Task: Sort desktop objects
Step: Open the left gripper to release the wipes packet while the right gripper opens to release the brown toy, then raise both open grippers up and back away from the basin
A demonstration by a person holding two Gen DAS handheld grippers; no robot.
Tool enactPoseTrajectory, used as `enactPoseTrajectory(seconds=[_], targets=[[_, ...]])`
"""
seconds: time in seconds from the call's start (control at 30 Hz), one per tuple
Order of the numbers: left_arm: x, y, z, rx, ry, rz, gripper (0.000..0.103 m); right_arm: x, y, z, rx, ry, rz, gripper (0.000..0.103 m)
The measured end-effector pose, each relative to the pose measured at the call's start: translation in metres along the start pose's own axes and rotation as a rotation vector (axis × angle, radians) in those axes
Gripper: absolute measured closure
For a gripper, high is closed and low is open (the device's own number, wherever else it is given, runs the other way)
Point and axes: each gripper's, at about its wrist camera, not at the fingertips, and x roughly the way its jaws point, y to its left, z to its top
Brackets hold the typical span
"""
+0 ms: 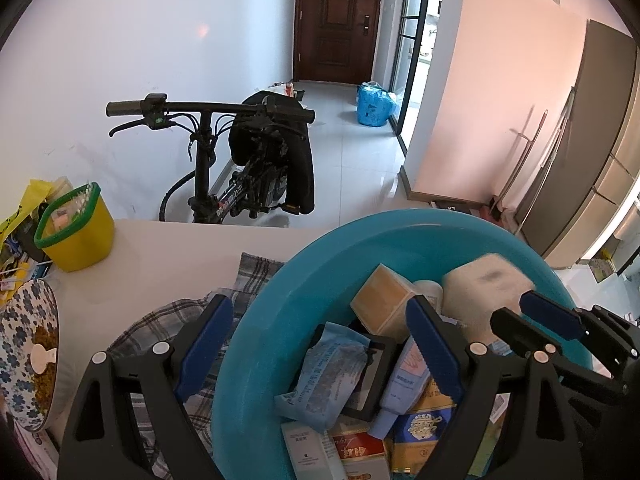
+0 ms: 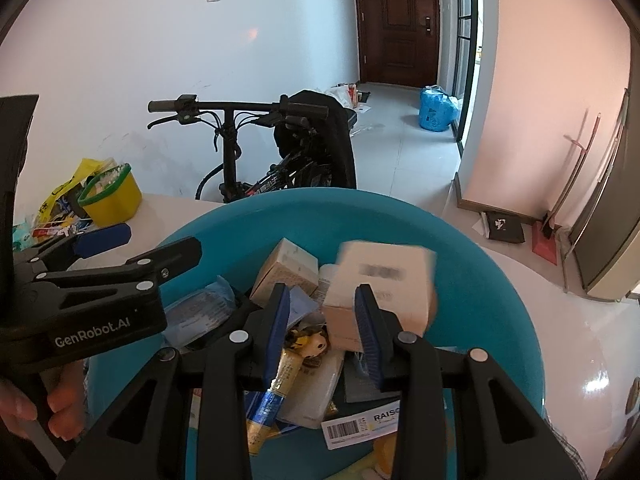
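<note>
Right gripper (image 2: 322,320), at centre frame in its own view, is seen pinching a pale cardboard box (image 2: 384,284) by its lower corner, the box raised and blurred above the contents of the blue basin (image 2: 500,280). Left gripper (image 1: 320,344) is spread wide, one finger over the plaid cloth (image 1: 160,320) outside the basin's rim at lower left, the other inside above the clutter; nothing is gripped by it. The basin, on the white counter (image 1: 168,248), is filled with mixed items: a tan box (image 1: 380,300), a blue wipes packet (image 1: 324,372), a tube (image 1: 404,392), among others. A yellow bin with a green rim (image 1: 76,232) is noted at left of frame, well apart from the basin.

The step in hand is judged to be removal of one item from the basin for sorting. The next move would call for the box to be carried clear of the rim and set at a chosen place; the corner hold looks slight, so a steady carry is advised. The intended destination cannot be determined.
</note>
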Motion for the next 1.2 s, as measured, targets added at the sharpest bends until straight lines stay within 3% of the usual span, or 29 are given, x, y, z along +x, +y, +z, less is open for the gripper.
enactPoseTrajectory(seconds=[0.2,0.27,0.5,0.63,0.73,0.83,1.0,1.07,1.2], targets=[[-0.012,-0.003,0.001,0.009,-0.058,0.001,0.013,-0.008,-0.004,0.004,0.007,-0.038,-0.050,0.068],[-0.022,-0.001,0.002,-0.011,-0.109,-0.024,0.013,-0.014,-0.006,0.005,0.011,-0.063,-0.066,0.058],[-0.057,0.003,0.005,-0.028,-0.254,-0.030,0.013,-0.037,-0.014,0.012,0.029,-0.130,-0.102,0.056],[-0.082,0.015,0.005,-0.092,-0.361,-0.081,0.013,-0.051,-0.019,0.015,0.049,-0.172,-0.103,0.046],[-0.098,0.019,0.006,-0.087,-0.402,-0.109,0.000,-0.060,-0.019,0.016,0.053,-0.199,-0.111,0.046],[-0.112,0.017,0.005,-0.070,-0.458,-0.086,0.000,-0.069,-0.019,0.018,0.059,-0.227,-0.112,0.044],[-0.125,0.008,0.002,-0.034,-0.475,-0.084,0.000,-0.082,-0.019,0.018,0.066,-0.266,-0.115,0.040],[-0.128,0.007,0.002,-0.031,-0.483,-0.088,0.000,-0.088,-0.020,0.017,0.069,-0.285,-0.119,0.034],[-0.137,0.004,-0.001,-0.016,-0.507,-0.093,0.000,-0.099,-0.019,0.017,0.061,-0.323,-0.133,0.007]])
